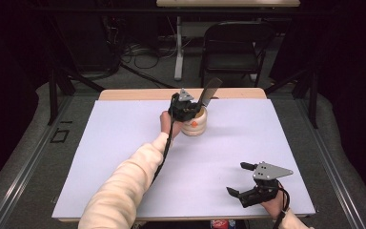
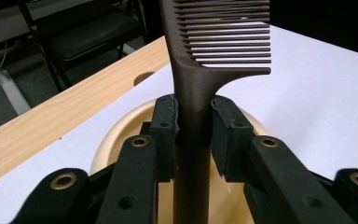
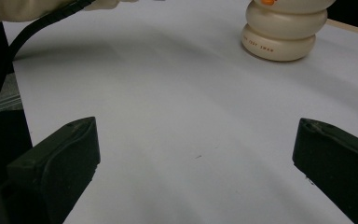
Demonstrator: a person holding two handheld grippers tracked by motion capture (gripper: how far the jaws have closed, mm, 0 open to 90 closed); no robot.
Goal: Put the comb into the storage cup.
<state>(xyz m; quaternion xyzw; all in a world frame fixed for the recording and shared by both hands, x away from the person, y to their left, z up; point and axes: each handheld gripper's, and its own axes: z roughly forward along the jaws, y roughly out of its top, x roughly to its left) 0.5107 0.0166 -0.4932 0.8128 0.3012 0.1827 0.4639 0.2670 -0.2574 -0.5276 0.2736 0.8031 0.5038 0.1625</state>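
Note:
A dark brown comb [image 2: 193, 93] stands upright with its handle down inside a cream ribbed cup [image 2: 121, 133]. My left gripper [image 2: 193, 128] is shut on the comb's handle just above the cup's rim. In the high view the comb [image 1: 210, 90] sticks up from the cup [image 1: 194, 125] near the table's far middle, with the left gripper [image 1: 187, 109] over it. My right gripper [image 1: 242, 179] rests open near the front right of the white table cover [image 1: 124, 143], nothing between its jaws. The cup [image 3: 284, 35] sits far ahead in the right gripper view.
A wooden table edge [image 1: 138, 94] runs along the far side. A black folding chair [image 1: 236, 45] and a white table leg [image 1: 178, 47] stand beyond it. The left gripper's cable [image 3: 23, 32] trails along the cream sleeve [image 1: 124, 186].

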